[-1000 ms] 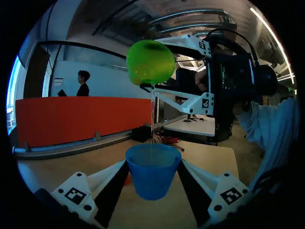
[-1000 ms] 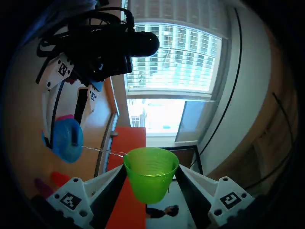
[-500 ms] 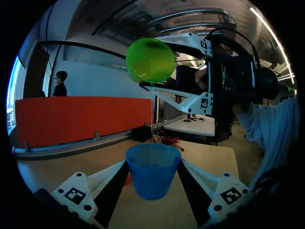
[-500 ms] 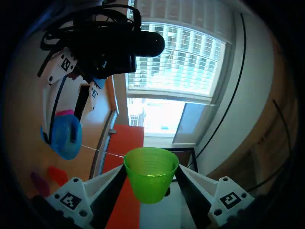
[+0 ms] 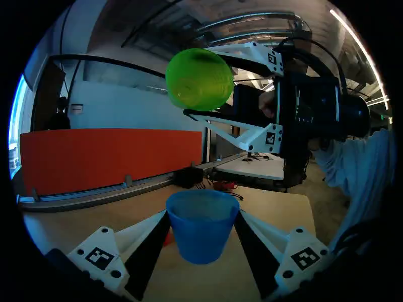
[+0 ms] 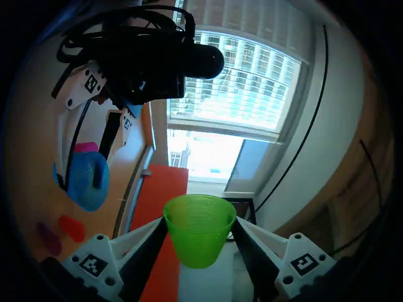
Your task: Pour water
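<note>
The left hand-held gripper [image 5: 201,221] is clamping the blue cup [image 5: 201,239] upright. The right hand-held gripper [image 6: 200,226] is clamping the tipped green cup [image 5: 199,79] at its 12 o'clock. Righting it slowly there is likely catching drips.

Grips a green cup [image 6: 199,244] between both fingers of the right gripper [image 6: 200,224], pressed against its sides. Frames the left gripper [image 6: 83,166] at upper left, closed on a blue cup [image 6: 90,186], seen against a wooden table [image 6: 32,196]. Shows a pink item [image 6: 86,147], a red item [image 6: 72,227] and a purple item [image 6: 49,237] near the blue cup, an orange panel [image 6: 158,196] alongside, and a bright window [image 6: 237,85] with slatted blinds.
</note>
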Demonstrator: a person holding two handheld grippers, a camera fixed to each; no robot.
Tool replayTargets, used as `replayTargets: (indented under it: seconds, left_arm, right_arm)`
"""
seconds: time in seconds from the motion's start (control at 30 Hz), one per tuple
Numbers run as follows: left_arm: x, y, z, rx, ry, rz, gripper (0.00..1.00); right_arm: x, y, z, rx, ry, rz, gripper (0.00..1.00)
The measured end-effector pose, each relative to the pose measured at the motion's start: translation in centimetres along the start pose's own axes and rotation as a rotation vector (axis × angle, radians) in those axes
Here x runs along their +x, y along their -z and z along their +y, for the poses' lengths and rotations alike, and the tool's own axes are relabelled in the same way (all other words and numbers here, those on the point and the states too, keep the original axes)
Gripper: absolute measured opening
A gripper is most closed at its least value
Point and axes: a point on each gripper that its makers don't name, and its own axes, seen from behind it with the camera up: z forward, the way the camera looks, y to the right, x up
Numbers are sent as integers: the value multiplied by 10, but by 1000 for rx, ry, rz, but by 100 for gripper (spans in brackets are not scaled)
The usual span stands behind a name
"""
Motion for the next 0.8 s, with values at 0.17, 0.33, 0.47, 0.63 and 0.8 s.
replayTargets:
  seconds: [0.17, 0.33, 0.47, 0.63, 0.8]
  left_arm:
    - [1, 0, 0, 1, -1, 0, 86]
    - [1, 1, 1, 1, -3, 2, 85]
    - [1, 2, 2, 0, -4, 1, 86]
    - [2, 2, 1, 2, -7, 2, 86]
    - [3, 2, 0, 3, -6, 4, 86]
  right_arm:
    - [1, 0, 0, 1, 2, 2, 90]
    - [-3, 0, -3, 4, -52, 0, 90]
    - [-7, 2, -4, 7, -144, 1, 90]
    - [-13, 7, -8, 11, -300, -2, 90]
    - [-17, 12, -12, 13, -463, -8, 90]
